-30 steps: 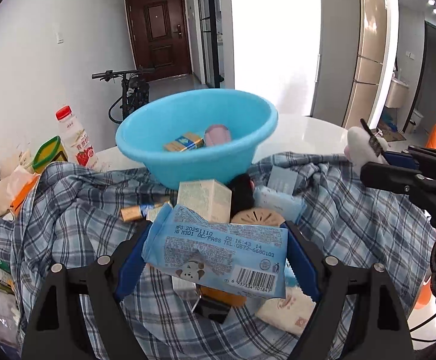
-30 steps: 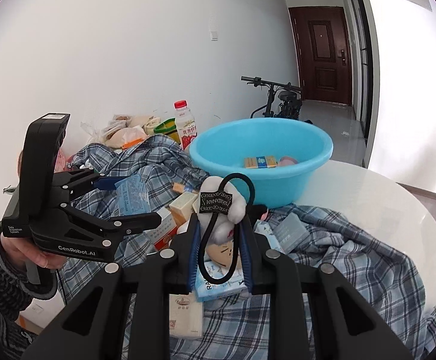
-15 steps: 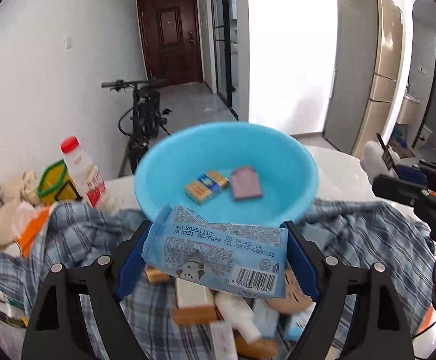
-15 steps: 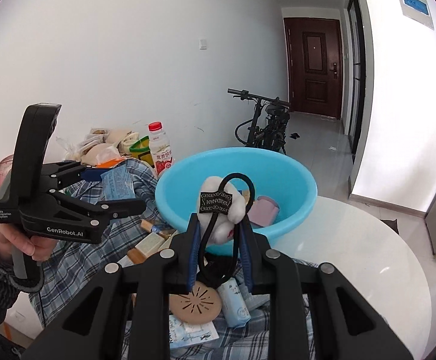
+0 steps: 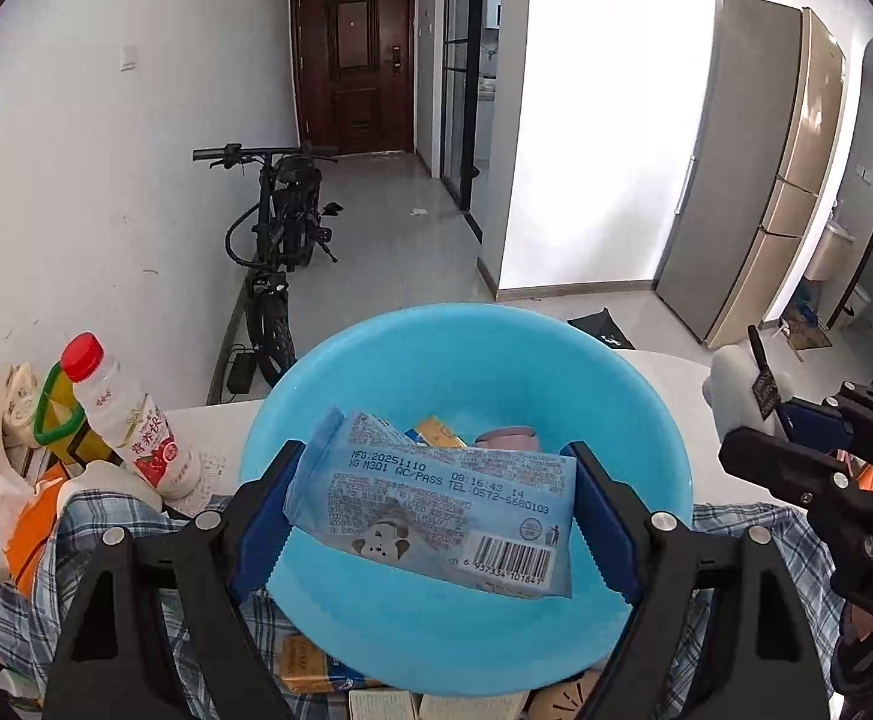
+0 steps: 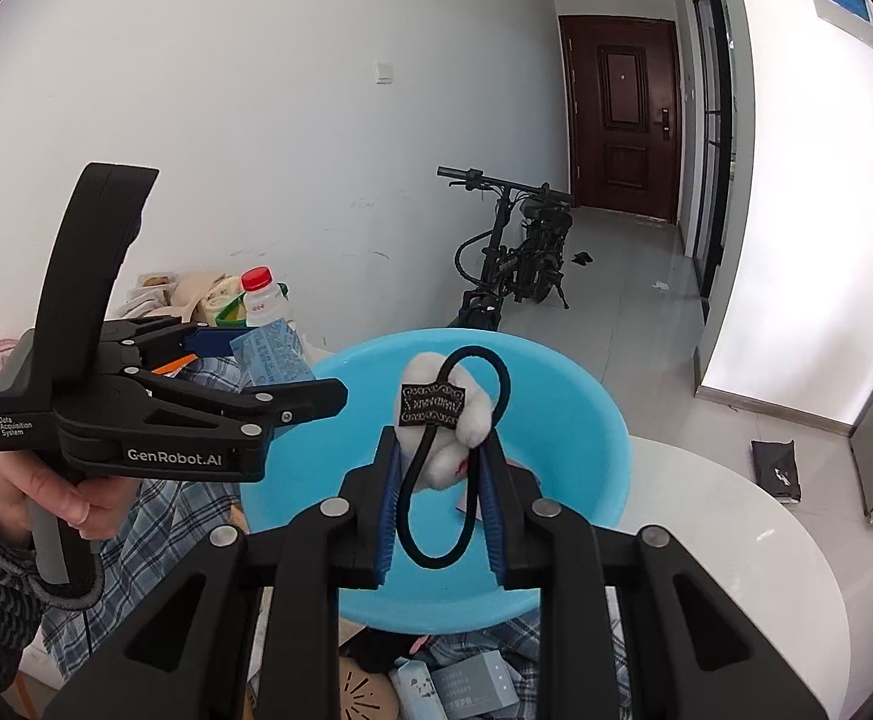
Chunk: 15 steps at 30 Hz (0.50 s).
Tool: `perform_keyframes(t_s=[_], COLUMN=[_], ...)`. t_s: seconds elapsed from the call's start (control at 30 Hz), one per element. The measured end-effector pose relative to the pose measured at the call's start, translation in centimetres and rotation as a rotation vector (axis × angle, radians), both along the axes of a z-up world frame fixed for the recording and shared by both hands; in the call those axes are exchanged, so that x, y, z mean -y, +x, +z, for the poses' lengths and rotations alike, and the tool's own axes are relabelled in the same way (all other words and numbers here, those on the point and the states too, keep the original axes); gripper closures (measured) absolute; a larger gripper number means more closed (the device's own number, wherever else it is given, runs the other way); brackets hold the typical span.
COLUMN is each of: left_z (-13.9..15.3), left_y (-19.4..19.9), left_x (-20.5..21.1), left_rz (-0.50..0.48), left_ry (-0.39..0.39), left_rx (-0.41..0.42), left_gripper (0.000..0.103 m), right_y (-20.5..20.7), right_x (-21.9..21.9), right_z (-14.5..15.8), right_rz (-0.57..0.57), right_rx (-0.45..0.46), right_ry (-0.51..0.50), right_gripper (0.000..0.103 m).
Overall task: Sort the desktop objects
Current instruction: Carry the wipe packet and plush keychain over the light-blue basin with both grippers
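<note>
**Both grippers loaded above the blue basin**

Your left gripper (image 5: 430,516) grips a light-blue wet-wipe packet (image 5: 436,510) by its two short ends, its blue pads (image 5: 259,516) pressed against the wrapper; the packet hangs over the blue basin (image 5: 376,618), barcode side facing the camera. Your right gripper (image 6: 439,516) is clenched on a white plush toy (image 6: 445,426) with a black elastic loop (image 6: 430,540) and a dark label, held above the basin's near rim. In the basin's bottom, partly hidden behind the packet, lie a small yellow-and-blue box (image 5: 436,427) and a mauve object (image 5: 505,437). Just beside the basin, on the side toward the wall, stands a red-capped drink bottle (image 5: 136,426) against a heap of bags and a yellow container with a green handle (image 5: 61,414). Under the basin's near edge a plaid cloth (image 6: 160,516) carries boxes and a round tan disc (image 6: 364,693). Your hand (image 6: 58,492), in a grey knitted sleeve, holds the left gripper's handle. Behind the basin, a black bicycle (image 5: 283,228) leans by the wall; a brown door (image 5: 352,60) closes the hallway.
</note>
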<state>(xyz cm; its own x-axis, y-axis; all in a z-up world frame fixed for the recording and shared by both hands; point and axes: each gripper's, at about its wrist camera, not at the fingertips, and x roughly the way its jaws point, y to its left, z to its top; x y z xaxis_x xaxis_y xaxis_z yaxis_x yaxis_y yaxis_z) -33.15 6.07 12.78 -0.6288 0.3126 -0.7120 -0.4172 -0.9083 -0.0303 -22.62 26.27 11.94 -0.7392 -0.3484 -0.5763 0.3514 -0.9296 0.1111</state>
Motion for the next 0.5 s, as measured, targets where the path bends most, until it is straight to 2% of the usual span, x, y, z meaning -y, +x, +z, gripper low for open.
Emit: perform_keyframes(t_s=[0.3, 0.5], left_z=[-2.1, -3.9], left_y=[-5.4, -9.5], left_x=[-1.4, -3.3], left_rz=[0.01, 0.045], left_ry=[0.019, -0.04], left_rx=[0.117, 0.167], left_gripper=[0.017, 0.017], right_y=[-5.3, -9.5], right_x=[-1.2, -1.7], right_z=[-0.9, -2.9], right_rz=[-0.037, -0.05], right_rx=[0.083, 0.202], right_ry=[-0.003, -0.03], right_gripper=[0.081, 0.081])
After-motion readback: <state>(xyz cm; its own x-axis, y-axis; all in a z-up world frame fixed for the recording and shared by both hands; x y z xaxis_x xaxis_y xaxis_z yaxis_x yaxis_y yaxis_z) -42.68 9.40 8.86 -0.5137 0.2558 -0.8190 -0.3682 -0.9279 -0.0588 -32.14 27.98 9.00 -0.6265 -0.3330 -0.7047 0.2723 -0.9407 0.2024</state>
